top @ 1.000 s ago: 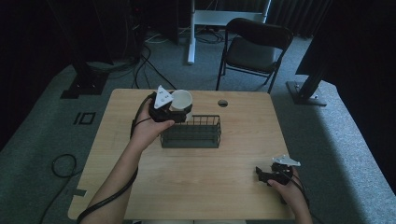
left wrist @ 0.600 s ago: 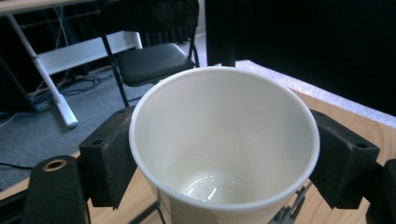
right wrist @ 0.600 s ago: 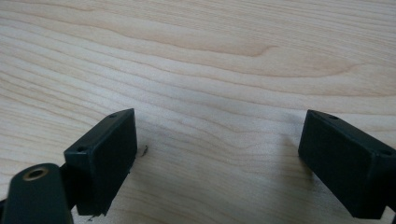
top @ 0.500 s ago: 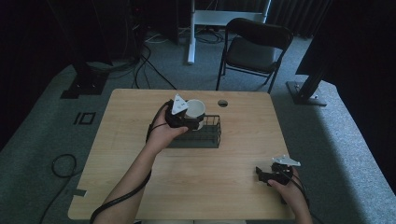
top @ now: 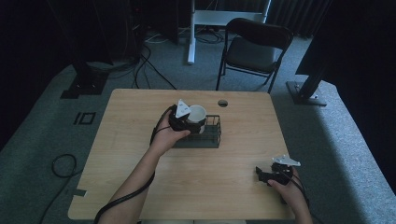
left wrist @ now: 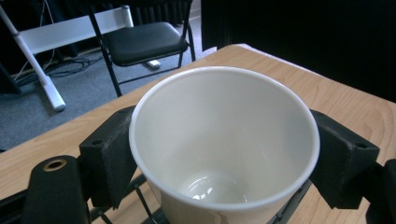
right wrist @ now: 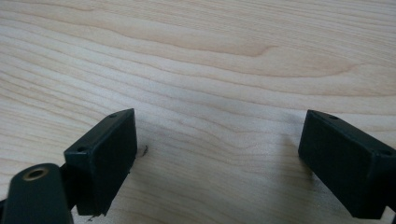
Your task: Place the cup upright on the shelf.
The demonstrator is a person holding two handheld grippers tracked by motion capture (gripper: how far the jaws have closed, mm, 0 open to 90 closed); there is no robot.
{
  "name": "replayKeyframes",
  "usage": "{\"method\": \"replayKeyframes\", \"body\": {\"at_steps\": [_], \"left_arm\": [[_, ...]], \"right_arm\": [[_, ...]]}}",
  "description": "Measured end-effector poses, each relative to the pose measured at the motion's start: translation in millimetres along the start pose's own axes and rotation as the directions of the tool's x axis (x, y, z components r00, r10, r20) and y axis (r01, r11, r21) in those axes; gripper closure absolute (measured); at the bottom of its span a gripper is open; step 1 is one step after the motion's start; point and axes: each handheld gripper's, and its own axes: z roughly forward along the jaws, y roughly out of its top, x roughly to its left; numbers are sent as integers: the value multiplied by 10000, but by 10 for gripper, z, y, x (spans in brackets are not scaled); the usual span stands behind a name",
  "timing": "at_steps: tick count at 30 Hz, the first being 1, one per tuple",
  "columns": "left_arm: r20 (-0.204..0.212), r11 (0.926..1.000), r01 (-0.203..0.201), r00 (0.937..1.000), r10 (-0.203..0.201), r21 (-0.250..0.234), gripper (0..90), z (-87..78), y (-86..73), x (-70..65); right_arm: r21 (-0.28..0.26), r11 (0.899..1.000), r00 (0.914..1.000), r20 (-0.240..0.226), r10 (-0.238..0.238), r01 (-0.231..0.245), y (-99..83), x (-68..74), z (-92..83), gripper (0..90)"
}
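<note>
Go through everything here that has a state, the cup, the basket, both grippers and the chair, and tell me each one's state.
paper cup: upright, empty, clamped at its sides.
wire basket: on the table, cup held over it.
left gripper: shut on the paper cup.
right gripper: open, nothing between its fingers, above bare wood.
folding chair: unfolded, unoccupied.

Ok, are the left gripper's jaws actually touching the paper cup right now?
Touching. In the left gripper view, the left gripper has one black jaw pressed flat against each side of the white paper cup, with no gap, above the wire basket.
</note>
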Motion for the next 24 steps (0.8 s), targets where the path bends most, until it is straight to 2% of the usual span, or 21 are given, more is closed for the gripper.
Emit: {"method": "replayKeyframes", "body": {"at_steps": [16, 22, 24], "left_arm": [[98, 9995, -166, 9998, 163, 262, 196, 103, -152, -29], [77, 9997, -104, 9999, 103, 234, 195, 122, -194, -32], [93, 9995, -212, 9997, 210, 245, 195, 121, -191, -36]], "right_arm": [[0, 10000, 10000, -1, -4, 4, 0, 0, 0, 111], [0, 10000, 10000, -1, -3, 3, 0, 0, 0, 111], [-1, 10000, 10000, -2, -2, 2, 0, 0, 0, 111]]}}
